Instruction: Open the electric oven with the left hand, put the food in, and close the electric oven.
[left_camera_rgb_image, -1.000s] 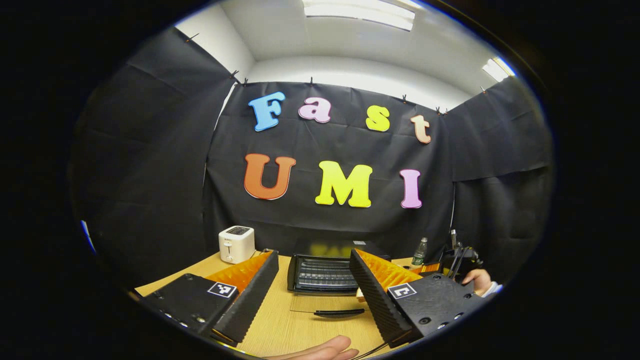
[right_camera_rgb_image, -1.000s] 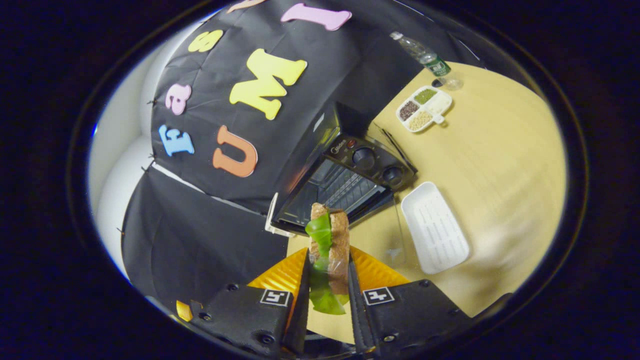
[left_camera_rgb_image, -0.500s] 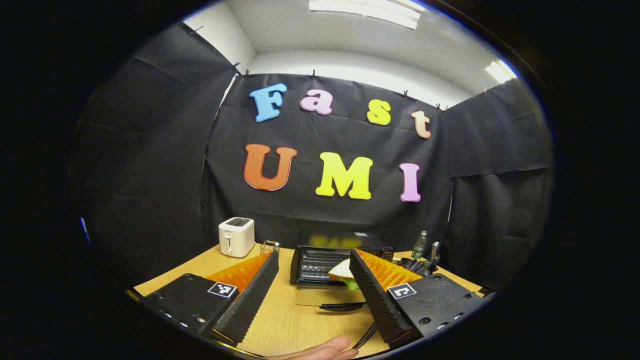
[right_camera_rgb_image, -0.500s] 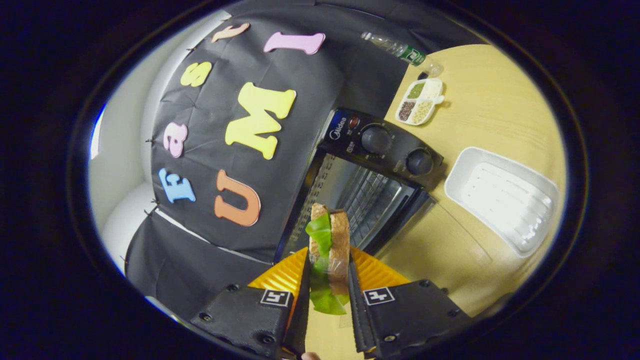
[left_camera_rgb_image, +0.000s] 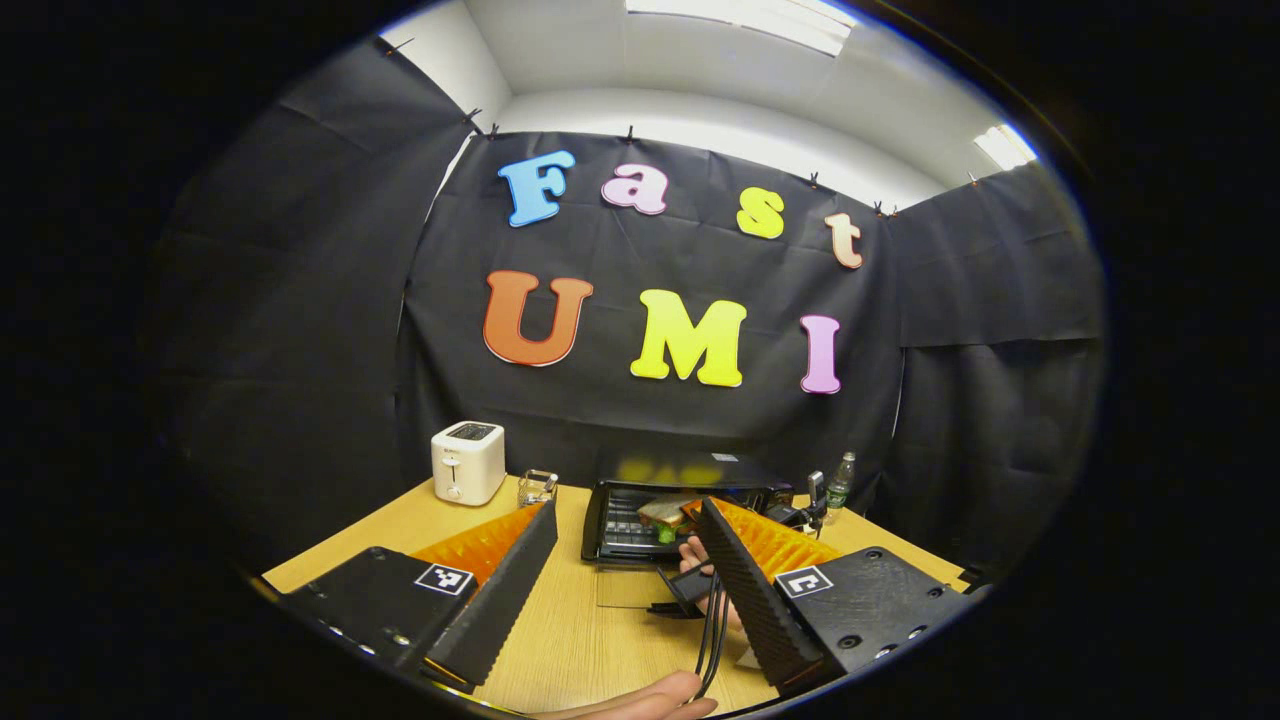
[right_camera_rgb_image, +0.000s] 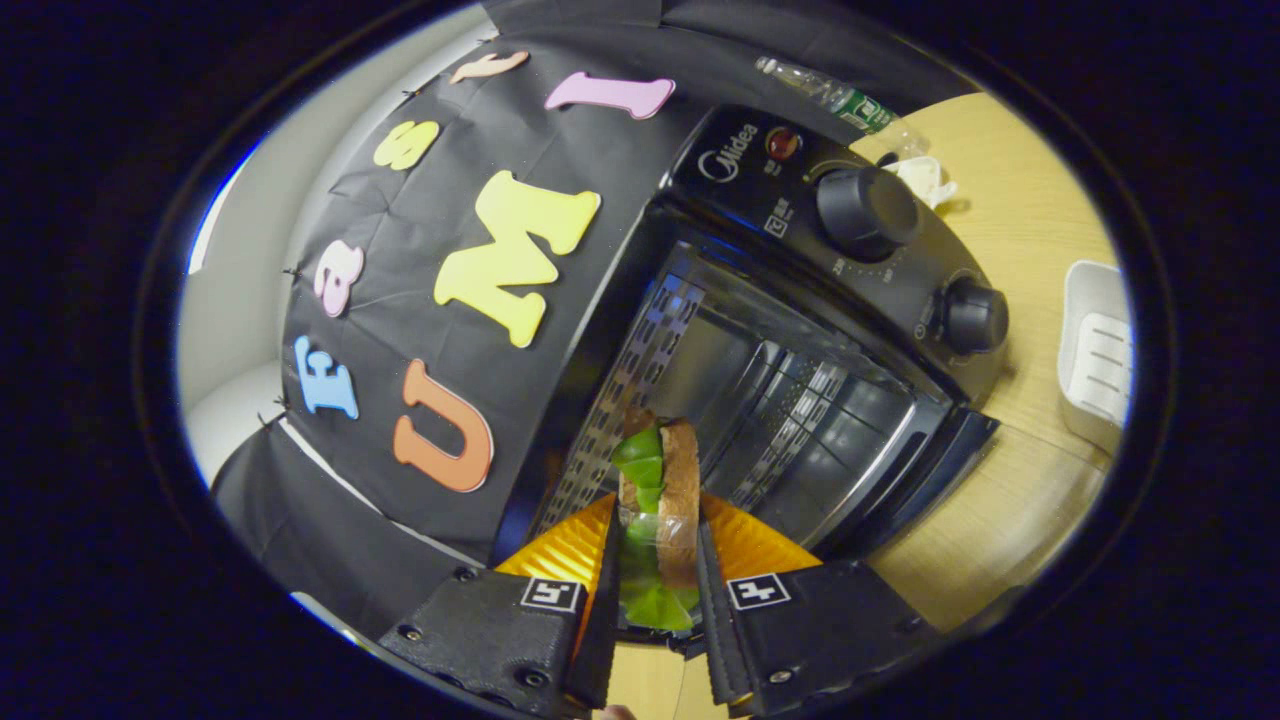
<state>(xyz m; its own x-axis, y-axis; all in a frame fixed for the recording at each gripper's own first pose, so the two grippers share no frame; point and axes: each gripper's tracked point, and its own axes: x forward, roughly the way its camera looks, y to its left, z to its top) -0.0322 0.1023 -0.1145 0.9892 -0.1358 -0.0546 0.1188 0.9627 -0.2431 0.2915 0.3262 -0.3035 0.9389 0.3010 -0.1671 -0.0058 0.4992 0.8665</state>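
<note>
Right gripper view, right hand-held gripper (right_camera_rgb_image: 655, 590) pinching sandwich (right_camera_rgb_image: 660, 510) at open oven (right_camera_rgb_image: 790, 370) mouth

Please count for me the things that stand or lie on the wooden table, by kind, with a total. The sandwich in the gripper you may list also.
Electric oven, door open: 1
White toaster: 1
Plastic bottle: 1
White tray: 1
Sandwich, held in the right gripper at the oven mouth: 1
Small glass item, kind unclear: 1
Total: 6
</note>
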